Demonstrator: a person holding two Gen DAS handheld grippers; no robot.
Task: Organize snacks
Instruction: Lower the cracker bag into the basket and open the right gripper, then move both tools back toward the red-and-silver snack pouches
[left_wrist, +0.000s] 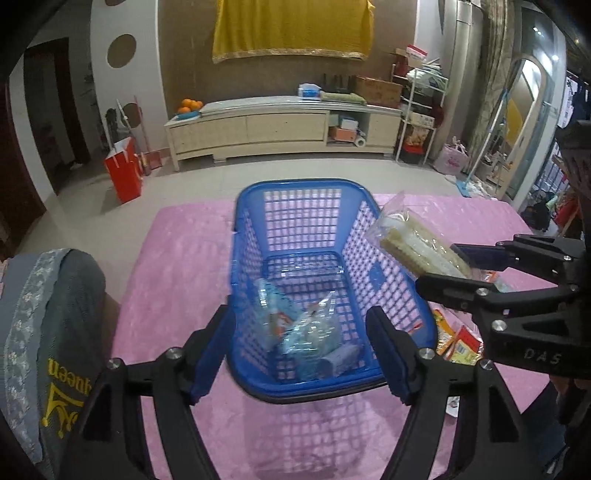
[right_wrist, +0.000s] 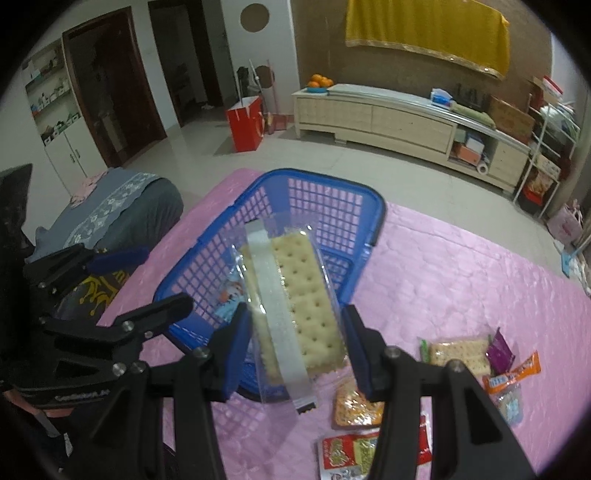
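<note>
A blue plastic basket (left_wrist: 255, 229) stands on the pink table cover (left_wrist: 177, 258) and holds clear-wrapped snack packets (left_wrist: 310, 332). My left gripper (left_wrist: 301, 354) is open and empty, its fingers on either side of the basket's near rim. My right gripper (right_wrist: 295, 347) is shut on a clear pack of square crackers (right_wrist: 306, 295), held above the basket's right edge (right_wrist: 369, 236). The cracker pack also shows in the left wrist view (left_wrist: 417, 243), with the right gripper (left_wrist: 447, 266) coming in from the right.
Several loose snack packets (right_wrist: 458, 354) lie on the pink cover right of the basket, also seen in the left wrist view (left_wrist: 458, 339). A grey cushioned seat (left_wrist: 48, 332) stands at the table's left. A long cabinet (left_wrist: 280, 125) and red bag (left_wrist: 123, 173) stand beyond.
</note>
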